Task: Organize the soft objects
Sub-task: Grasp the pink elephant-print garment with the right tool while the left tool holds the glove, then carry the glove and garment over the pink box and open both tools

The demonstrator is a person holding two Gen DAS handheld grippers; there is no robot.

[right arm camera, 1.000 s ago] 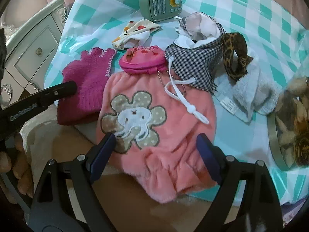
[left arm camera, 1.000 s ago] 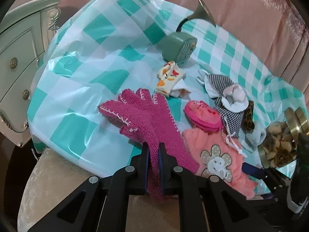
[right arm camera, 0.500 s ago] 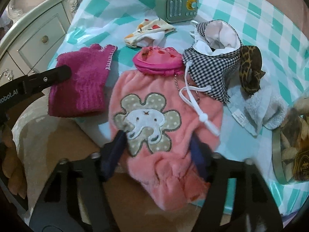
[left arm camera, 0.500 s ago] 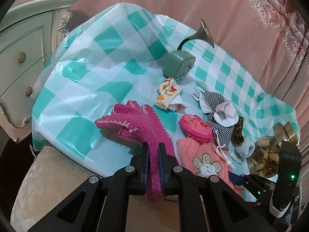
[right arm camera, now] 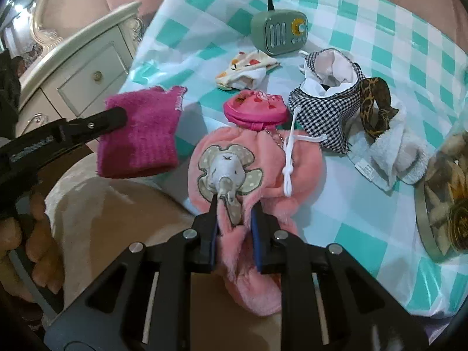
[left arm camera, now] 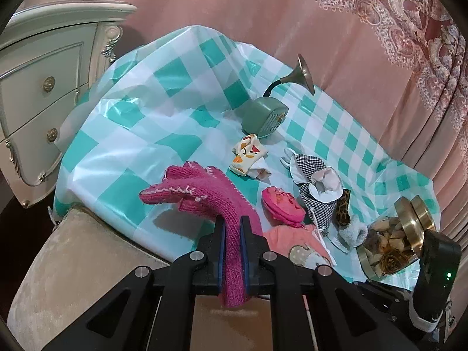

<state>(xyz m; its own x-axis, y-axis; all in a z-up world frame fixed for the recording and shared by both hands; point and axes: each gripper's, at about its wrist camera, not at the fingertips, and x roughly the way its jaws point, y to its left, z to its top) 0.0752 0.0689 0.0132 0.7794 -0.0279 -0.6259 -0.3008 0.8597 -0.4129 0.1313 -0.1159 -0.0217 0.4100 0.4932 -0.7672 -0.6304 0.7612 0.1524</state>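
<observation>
Pale embossed lettering on the side of the left gripper (right arm camera: 112, 120) to the left of the jaws, too blurred to read, small printed label on the white towel (right arm camera: 389, 158) beyond the jaws to the right, illegible

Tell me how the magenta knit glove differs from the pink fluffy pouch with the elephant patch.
The glove is dark magenta ribbed knit with pale stitching at its edge; the pouch is light pink fleece with a grey elephant patch. The glove hangs lifted off the cloth, shut in the left gripper; the pouch lies partly on the checked tablecloth, bunched between the closing jaws of the right gripper. Both are soft, pinkish, and pinched at their near end.
</observation>
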